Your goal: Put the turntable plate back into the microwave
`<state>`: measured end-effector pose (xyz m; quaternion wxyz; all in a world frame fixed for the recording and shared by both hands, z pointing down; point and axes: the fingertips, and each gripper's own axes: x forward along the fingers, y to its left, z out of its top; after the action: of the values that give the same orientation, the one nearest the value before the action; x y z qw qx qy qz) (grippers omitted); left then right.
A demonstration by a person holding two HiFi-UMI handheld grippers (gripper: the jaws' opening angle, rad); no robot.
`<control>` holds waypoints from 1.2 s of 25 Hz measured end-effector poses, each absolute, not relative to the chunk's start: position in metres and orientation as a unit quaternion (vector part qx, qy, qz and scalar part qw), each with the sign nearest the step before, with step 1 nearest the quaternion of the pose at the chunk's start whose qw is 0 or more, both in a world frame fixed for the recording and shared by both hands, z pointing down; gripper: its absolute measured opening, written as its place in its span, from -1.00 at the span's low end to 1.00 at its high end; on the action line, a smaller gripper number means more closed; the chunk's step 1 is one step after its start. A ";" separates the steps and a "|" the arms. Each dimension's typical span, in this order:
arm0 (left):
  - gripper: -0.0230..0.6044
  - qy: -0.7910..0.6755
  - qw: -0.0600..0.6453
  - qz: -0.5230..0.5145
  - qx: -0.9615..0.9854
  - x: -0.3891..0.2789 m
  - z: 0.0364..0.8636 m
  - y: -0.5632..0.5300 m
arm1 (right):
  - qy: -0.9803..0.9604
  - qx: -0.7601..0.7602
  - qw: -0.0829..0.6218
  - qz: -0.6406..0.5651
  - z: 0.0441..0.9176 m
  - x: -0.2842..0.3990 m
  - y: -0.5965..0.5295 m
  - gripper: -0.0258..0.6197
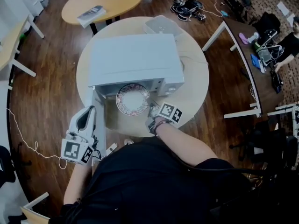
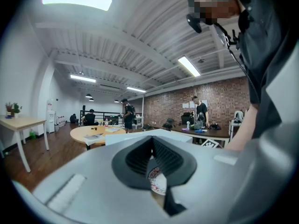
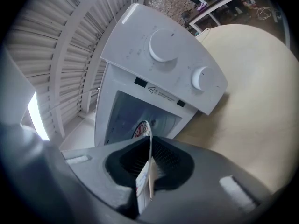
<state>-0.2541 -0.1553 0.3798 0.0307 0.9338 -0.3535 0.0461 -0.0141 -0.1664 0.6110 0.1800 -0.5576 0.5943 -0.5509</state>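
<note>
From the head view, our right gripper [image 1: 154,110] held the turntable plate [image 1: 132,99] at the microwave's [image 1: 135,59] open mouth, with the left gripper [image 1: 85,119] beside the door [image 1: 100,125]. In the left gripper view, the jaws met on nothing. In the right gripper view, the jaws clamped the plate's rim.

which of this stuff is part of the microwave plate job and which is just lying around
Part of the job: turntable plate, microwave, right gripper with its fingers shut on the plate.

Just lying about: white box behind the microwave, book on the far table, floor cables.
</note>
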 end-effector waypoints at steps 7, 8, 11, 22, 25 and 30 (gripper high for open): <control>-0.91 -0.371 0.043 0.045 0.927 -0.243 0.386 -0.165 | 0.592 -0.559 0.180 -0.553 0.613 -0.002 -0.172 -0.86; -0.91 -0.372 0.043 0.047 0.926 -0.243 0.386 -0.166 | 0.592 -0.558 0.180 -0.553 0.613 -0.003 -0.174 -0.86; -0.91 -0.374 0.043 0.049 0.925 -0.239 0.388 -0.170 | 0.591 -0.555 0.181 -0.556 0.615 -0.004 -0.179 -0.86; -0.91 -0.373 0.050 0.057 0.925 -0.233 0.393 -0.182 | 0.587 -0.556 0.184 -0.559 0.621 -0.005 -0.190 -0.86; -0.91 -0.376 0.052 0.054 0.924 -0.230 0.391 -0.187 | 0.583 -0.558 0.184 -0.561 0.623 -0.002 -0.192 -0.86; -0.91 -0.371 0.050 0.055 0.926 -0.222 0.390 -0.194 | 0.578 -0.558 0.186 -0.565 0.625 -0.002 -0.196 -0.86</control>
<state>-0.2220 -0.1945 0.3902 0.0503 0.9257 -0.3709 0.0553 -0.0022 -0.1965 0.6253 0.1861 -0.5578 0.5784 -0.5654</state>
